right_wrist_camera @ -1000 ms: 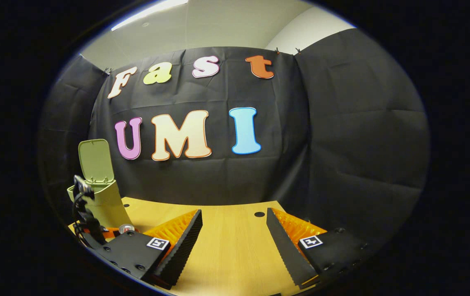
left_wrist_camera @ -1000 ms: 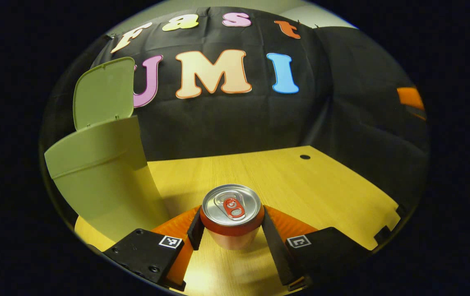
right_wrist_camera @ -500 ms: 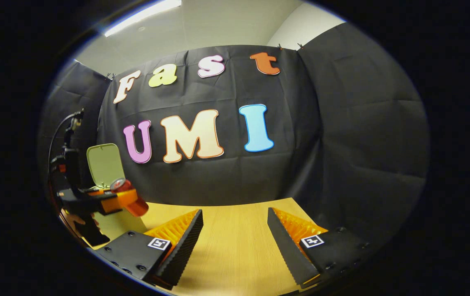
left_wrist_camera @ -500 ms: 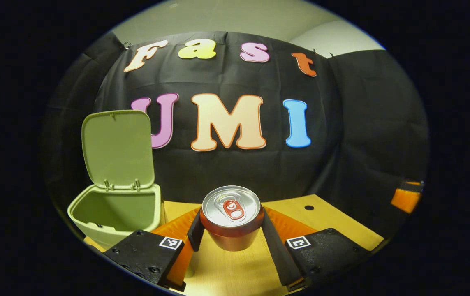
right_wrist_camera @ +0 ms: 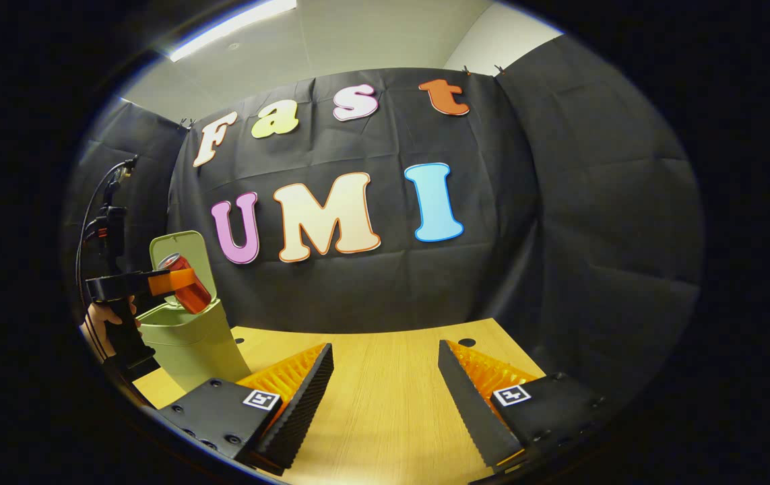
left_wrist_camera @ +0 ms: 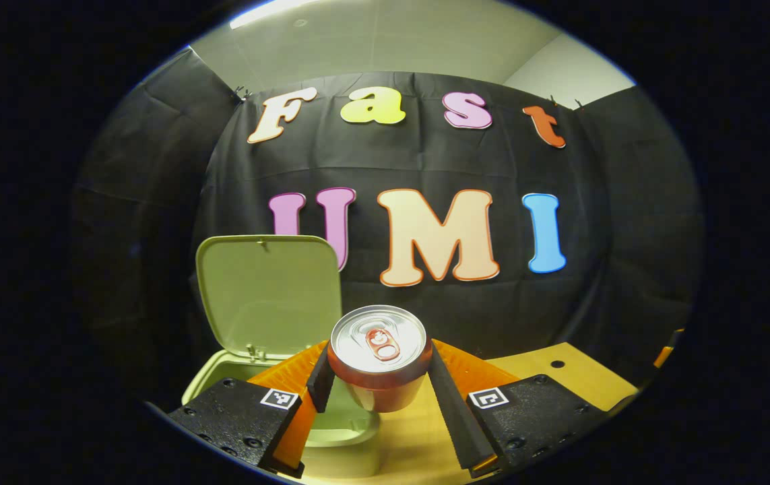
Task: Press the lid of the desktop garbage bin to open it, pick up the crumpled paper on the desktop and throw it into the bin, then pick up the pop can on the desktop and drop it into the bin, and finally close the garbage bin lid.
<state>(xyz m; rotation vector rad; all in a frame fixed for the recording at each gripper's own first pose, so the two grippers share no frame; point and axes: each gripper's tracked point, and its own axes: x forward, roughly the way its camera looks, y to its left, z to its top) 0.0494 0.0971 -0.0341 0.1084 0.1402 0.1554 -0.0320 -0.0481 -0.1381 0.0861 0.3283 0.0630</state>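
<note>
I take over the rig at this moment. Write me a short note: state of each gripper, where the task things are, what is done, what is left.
Left gripper: shut on the red aluminium pop can, held in the air at the open bin, tilted in the right gripper view.
Right gripper: open, holds nothing, above the wooden desktop.
Pale green plastic garbage bin: lid up.
Done: lid opened, can picked up. No crumpled paper on the visible desktop; whether it is inside the bin I cannot tell.
Left: release the can into the bin, close the lid.

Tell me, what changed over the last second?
The left gripper, gripping the can throughout, lifted it off the table and carried it to the bin's opening. The lid stayed up; the right gripper stayed open, idle.
</note>
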